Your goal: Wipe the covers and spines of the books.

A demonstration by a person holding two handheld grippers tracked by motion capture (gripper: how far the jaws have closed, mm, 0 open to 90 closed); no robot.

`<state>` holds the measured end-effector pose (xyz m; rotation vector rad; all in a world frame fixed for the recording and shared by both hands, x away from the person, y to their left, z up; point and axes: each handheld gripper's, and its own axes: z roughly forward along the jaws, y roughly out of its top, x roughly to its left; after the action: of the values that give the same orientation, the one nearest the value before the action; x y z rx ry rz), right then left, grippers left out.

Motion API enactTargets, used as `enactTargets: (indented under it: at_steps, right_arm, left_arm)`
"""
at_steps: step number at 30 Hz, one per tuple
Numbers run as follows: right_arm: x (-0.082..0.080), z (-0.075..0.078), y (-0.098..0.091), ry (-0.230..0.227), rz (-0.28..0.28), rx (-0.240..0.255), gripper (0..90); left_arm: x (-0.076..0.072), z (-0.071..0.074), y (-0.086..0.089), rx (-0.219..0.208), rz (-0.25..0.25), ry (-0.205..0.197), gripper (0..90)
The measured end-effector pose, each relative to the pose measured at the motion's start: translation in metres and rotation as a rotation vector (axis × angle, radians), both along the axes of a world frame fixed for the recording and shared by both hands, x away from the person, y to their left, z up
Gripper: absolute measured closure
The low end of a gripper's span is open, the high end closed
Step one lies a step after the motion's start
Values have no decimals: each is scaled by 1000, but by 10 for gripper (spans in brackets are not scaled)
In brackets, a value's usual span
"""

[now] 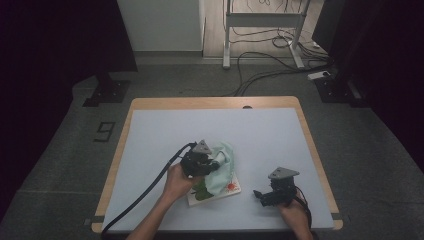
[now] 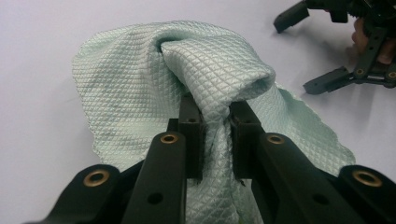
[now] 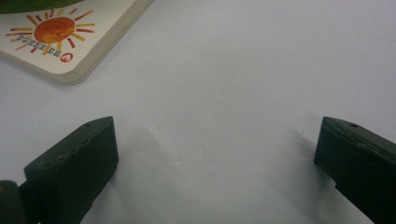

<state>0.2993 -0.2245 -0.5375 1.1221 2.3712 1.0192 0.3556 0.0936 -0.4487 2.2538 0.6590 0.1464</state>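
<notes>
While the left gripper [image 2: 215, 135] has its jaws clamped on a bunched fold of the pale green cloth [image 2: 140, 84], the rest of that cloth hangs and spreads below and ahead of the jaws, quilted diamond texture clear in the left gripper view. Fold pinched tight between the two black jaws, fabric bulging over them in a rounded hump. High view: left gripper [image 1: 212, 164] sits near the middle of the tabletop [image 1: 150, 145], held by the left hand [image 1: 177, 182], cable trailing off toward the lower left edge. Cloth [image 1: 222, 167] drapes partly over the book [image 1: 231, 189], a thin board book lying flat, white cover with a green shape and an orange sun. Cannot tell how much of the cloth is lifted clear of the book versus resting on it.

Right gripper [image 1: 258, 196] low over the tabletop to the right of the book, apart from it, in the right hand [image 1: 295, 215]. Its jaws stand wide apart with nothing between them, bare pale tabletop in the gap, per the right gripper view [image 3: 215, 154]. Book corner [image 3: 70, 42] with the sun picture at upper left of that view, not touching the jaws. Right gripper also visible at upper right of the left gripper view [image 2: 303, 51], jaws spread.
</notes>
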Motion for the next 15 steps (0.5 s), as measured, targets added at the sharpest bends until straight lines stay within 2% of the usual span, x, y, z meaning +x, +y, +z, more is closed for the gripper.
enactTargets:
  at_steps: [15]
  right_arm:
    - [0, 0, 0, -1, 1, 0, 0]
  left_arm:
    - [4, 8, 66, 30, 142, -28, 785]
